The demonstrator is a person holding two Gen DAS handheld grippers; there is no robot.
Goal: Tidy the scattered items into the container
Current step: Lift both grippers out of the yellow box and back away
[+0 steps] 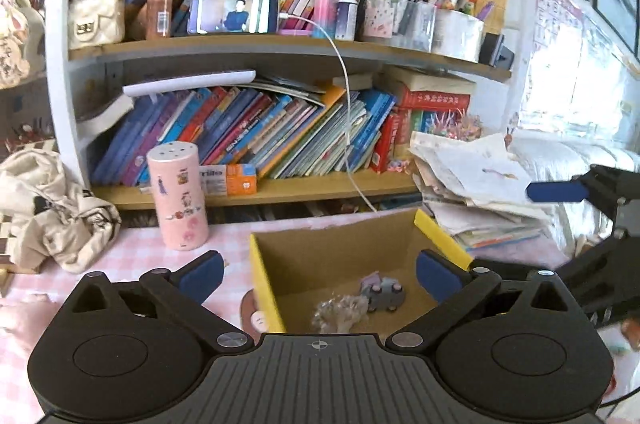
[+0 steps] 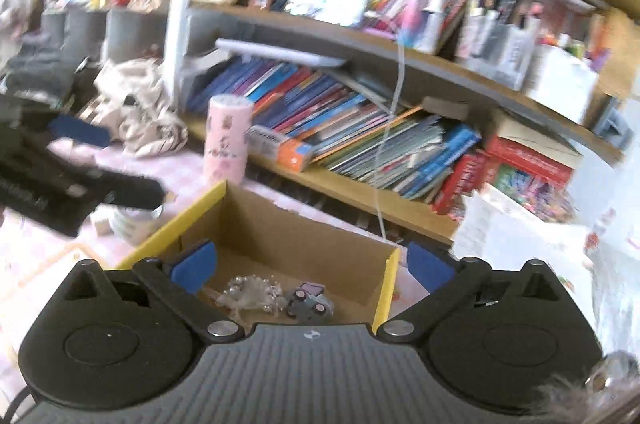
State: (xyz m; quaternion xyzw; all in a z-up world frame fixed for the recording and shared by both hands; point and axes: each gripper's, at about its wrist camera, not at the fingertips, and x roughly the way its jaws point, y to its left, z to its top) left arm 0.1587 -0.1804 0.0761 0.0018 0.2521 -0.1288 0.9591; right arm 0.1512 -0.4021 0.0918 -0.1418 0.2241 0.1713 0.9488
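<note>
Both tongs, left [image 1: 318, 274] and right [image 2: 312, 266], gape empty over the cardboard box [image 1: 332, 244]; labels unreadable.

A: Where is the left gripper [image 1: 318, 274]?
B: Held level, jaws spread wide, nothing between its blue pads [image 1: 204, 272].
A: The right gripper [image 2: 310, 266]?
B: Likewise wide apart and empty, tilted, close alongside the left.

Brown cardboard box [image 1: 340, 256] with yellow edging; pink-and-white checked tabletop [image 1: 132, 248]; pale pink canister [image 1: 178, 196] printed with small figures; blue fingers [image 1: 202, 270] on black gripper bodies; grey-lilac toy car [image 1: 382, 292].
</note>
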